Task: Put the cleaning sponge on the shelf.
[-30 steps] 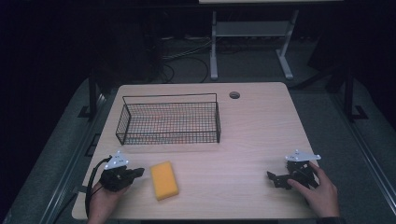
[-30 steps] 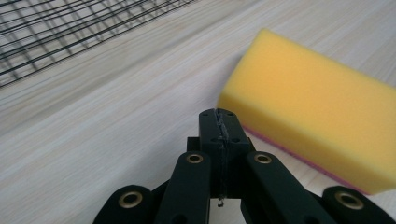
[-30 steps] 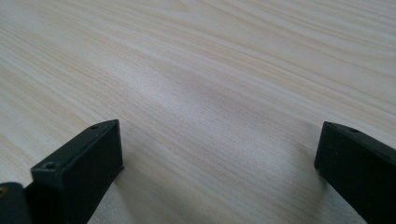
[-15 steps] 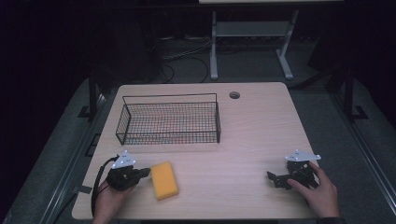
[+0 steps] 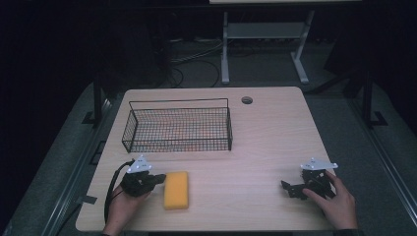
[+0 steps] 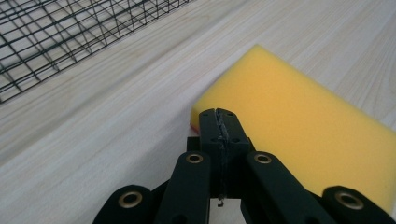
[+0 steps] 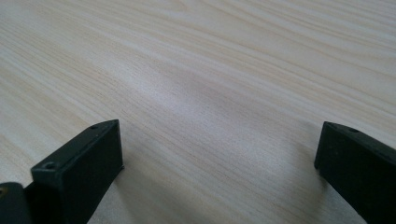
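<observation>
Left tool [image 5: 158, 179] at 7 o'clock, jaws pressed together, pointed toward 3 o'clock, right tool [image 5: 287, 189] at 5 o'clock, jaws spread wide, each held low by a hand

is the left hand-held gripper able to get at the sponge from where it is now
Probably yes. The left hand-held gripper sits right at the corner of the sponge with bare table around, but its jaws are shut, so it must open first.

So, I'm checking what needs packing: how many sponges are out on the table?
1. A single yellow sponge lies flat on the table near its front edge, just in front of the wire basket and beside the left tongs. Nothing seems hidden.
</observation>
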